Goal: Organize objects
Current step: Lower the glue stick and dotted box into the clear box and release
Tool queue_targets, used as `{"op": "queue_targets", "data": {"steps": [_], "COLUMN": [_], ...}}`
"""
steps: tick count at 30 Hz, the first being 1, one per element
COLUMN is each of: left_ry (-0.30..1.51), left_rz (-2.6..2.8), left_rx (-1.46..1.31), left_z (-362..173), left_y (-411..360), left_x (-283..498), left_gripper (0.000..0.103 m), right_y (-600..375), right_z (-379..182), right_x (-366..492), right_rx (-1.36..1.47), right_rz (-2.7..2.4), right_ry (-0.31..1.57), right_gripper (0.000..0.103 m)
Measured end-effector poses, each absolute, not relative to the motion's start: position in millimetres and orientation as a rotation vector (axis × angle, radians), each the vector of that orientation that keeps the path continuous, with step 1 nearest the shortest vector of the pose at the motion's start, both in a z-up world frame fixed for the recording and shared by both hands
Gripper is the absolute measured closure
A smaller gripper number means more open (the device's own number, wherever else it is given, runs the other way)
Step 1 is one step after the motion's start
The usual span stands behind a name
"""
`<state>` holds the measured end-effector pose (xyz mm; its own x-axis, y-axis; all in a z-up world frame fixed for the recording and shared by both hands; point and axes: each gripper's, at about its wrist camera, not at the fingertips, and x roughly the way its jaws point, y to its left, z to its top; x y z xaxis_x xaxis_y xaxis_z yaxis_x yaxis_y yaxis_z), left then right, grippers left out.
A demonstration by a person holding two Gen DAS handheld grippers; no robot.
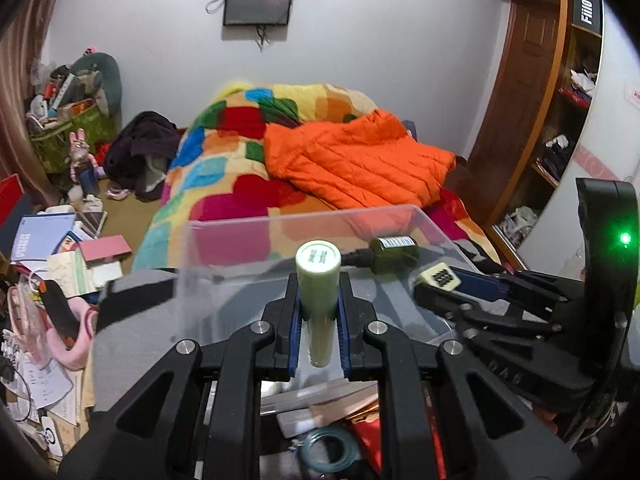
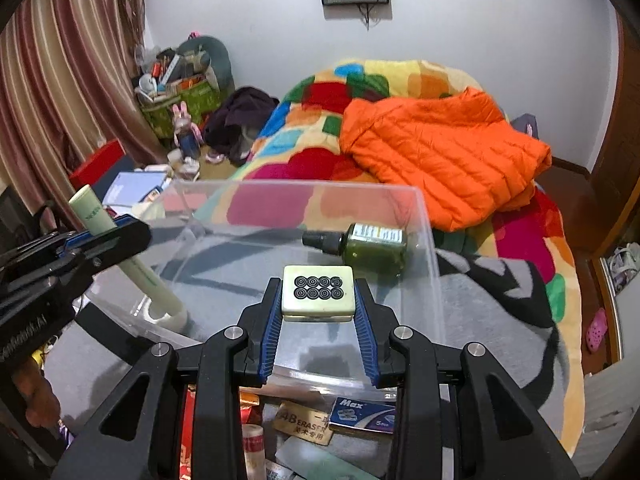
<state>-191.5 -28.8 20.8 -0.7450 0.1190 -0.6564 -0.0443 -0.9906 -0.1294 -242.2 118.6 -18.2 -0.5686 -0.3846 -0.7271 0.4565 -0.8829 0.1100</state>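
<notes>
Left gripper (image 1: 318, 312) clamps my tube (image 1: 318, 280); right gripper (image 2: 318, 312) clamps tile (image 2: 318, 294); both over bin (image 2: 424, 216); risk: tube snags near wall, slips.

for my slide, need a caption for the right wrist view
Right gripper holds a mahjong tile above a clear bin.

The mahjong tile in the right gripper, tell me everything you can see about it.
The mahjong tile is a small rounded block, cream to pale green, glossy like plastic or resin. Its upturned face carries eight black ringed circles in two rows of four. The right gripper clamps it by two opposite sides, blue ribbed pads pressing on them, face tilted toward the camera. It hangs above the near part of the clear plastic bin, touching nothing else. In the left wrist view it shows edge-on, pattern blurred.
</notes>
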Motion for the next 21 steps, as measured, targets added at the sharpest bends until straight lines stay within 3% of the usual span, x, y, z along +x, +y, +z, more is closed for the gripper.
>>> {"op": "queue_targets", "data": {"steps": [10,21], "left_ry": [-0.153,-0.106], "left_rz": [2.828,2.871], "left_rx": [-1.085,-0.996], "left_z": [19,38], "left_y": [-25,-28], "left_x": [-187,-148], "left_gripper": [0.087,0.047], "right_y": [115,144], "right_z": [-10,14], "right_x": [-228,-205], "right_rx": [1.042,0.972], "right_rz": [-2.432,-2.467], "right_ry": [0.205,0.124], "right_gripper": [0.07,0.05]}}
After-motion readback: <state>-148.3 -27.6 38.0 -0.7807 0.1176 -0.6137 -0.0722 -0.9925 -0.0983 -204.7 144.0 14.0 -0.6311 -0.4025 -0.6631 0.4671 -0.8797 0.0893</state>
